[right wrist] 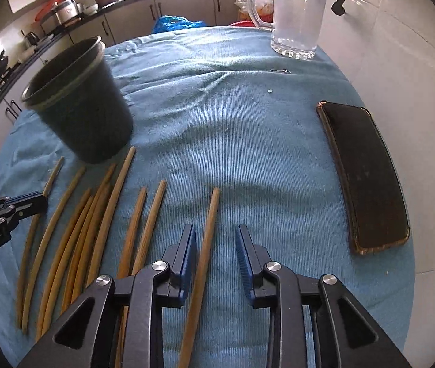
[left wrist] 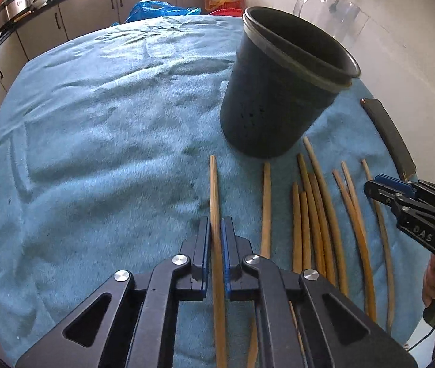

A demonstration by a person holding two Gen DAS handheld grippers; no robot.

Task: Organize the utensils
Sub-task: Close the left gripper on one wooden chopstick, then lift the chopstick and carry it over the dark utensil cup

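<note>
Left gripper (left wrist: 216,230): fingers narrow, blue pads close on either side of one wooden chopstick (left wrist: 214,202); whether they pinch it I cannot tell. That stick runs from 6 o'clock up toward 12 in the left wrist view, its tip short of the holder.

Right gripper (right wrist: 216,236): fingers wide apart, nothing gripped. A single chopstick (right wrist: 206,233) lies on the cloth between them, just beside the left pad, well clear of the right one.

Loose chopsticks (right wrist: 95,214) lie side by side on the blue towel (right wrist: 232,122), fanned from 6 toward 11 o'clock in the right wrist view, tips pointing at the holder.

Dark utensil holder (left wrist: 278,92): upright on the towel, at 1 o'clock from the left gripper, at 10 o'clock from the right one. Nothing visible inside from these angles. The nearest chopstick tips lie just beside its base.

Black phone in case (right wrist: 364,178): flat on the towel at 3 o'clock in the right wrist view, well apart from the sticks.

Clear glass mug (right wrist: 294,15): at the towel's far edge, 1 o'clock
</note>
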